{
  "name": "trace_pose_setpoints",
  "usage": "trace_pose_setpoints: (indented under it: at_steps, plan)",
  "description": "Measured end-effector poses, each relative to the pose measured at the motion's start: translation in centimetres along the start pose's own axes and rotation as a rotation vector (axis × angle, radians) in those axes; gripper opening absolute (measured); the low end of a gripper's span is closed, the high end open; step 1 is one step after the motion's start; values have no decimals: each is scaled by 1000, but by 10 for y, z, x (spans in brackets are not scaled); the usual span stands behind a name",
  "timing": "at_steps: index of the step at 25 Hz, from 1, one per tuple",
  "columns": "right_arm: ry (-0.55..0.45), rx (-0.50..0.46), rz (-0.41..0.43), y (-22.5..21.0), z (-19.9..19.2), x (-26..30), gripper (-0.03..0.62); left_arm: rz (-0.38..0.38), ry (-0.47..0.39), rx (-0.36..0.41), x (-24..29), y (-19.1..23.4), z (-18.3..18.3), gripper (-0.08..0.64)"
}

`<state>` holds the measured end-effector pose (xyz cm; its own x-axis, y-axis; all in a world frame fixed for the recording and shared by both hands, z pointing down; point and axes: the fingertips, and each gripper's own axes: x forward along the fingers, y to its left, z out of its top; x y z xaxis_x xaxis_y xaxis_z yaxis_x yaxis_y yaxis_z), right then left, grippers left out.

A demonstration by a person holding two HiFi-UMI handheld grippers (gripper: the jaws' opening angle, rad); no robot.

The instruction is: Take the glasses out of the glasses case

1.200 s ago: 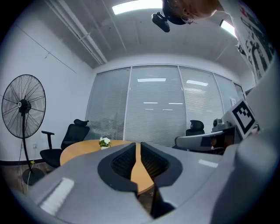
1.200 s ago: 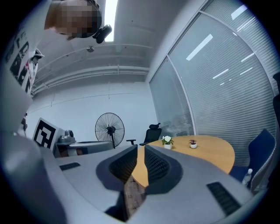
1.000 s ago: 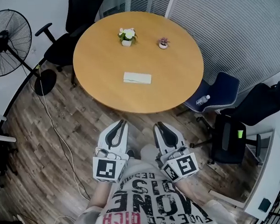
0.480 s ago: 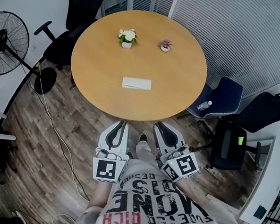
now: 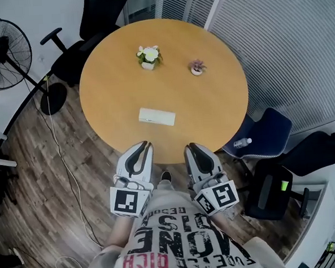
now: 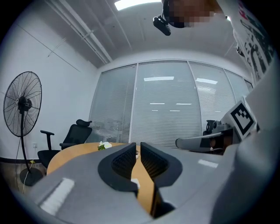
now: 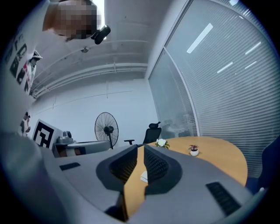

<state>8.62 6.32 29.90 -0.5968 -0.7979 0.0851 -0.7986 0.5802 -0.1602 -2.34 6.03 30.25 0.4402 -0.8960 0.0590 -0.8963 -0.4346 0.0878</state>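
Note:
A flat white glasses case (image 5: 157, 116) lies closed on the round wooden table (image 5: 211, 105), near its front edge. Both grippers are held level in front of the person's chest, pointing at the table, short of its rim. The left gripper (image 5: 142, 144) shows a narrow slit between its jaws with nothing in it. The right gripper (image 5: 191, 148) is shut and empty. In the left gripper view the case (image 6: 134, 183) shows through the gap of the left gripper (image 6: 138, 146). In the right gripper view the case (image 7: 144, 176) shows beyond the right gripper (image 7: 140, 148).
A white flower pot (image 5: 149, 55) and a small potted plant (image 5: 196, 68) stand at the table's far side. A standing fan (image 5: 4, 53) and black chair (image 5: 87, 28) are at left, a blue chair (image 5: 263, 133) with a bottle at right. A cable (image 5: 68, 176) runs over the wooden floor.
The table and the case have drawn nearer to the grippers as the person steps toward them. Both grippers keep the same pose and the same jaw gaps.

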Motion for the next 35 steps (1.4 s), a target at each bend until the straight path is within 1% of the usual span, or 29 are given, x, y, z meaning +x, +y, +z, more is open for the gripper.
trace_pose_setpoints:
  at_steps: [2,6,8,10,13,19,23,29,32,33,35]
  plan:
    - [3,-2,10,-12,2,5,18,5,-6,5,11,-2,0,43]
    - [7,-2,30,-31,4,12,18,27,11,-14,28,-8,-1,43]
    - [15,1,35,-39,3,15,18,34,7,-8,35,-9,-2,43]
    - [20,17,39,-46,1,18,18,40,4,5,40,-9,-3,43]
    - [22,39,39,-54,-2,20,18,57,32,-15,44,-7,-9,43]
    - [13,60,34,-63,-2,32,18,48,42,6,54,1,-15,43]
    - [10,63,18,-67,-1,45,18,46,53,-14,64,13,-14,43]
    - [11,68,-30,-66,7,75,18,-1,58,-17,85,42,-3,43]
    - [9,62,-65,-66,13,87,18,-50,29,20,98,57,6,43]
    - [8,63,-79,-67,14,90,18,-64,28,21,102,61,8,43]
    - [7,69,-106,-67,13,96,18,-78,48,-4,108,69,9,43]
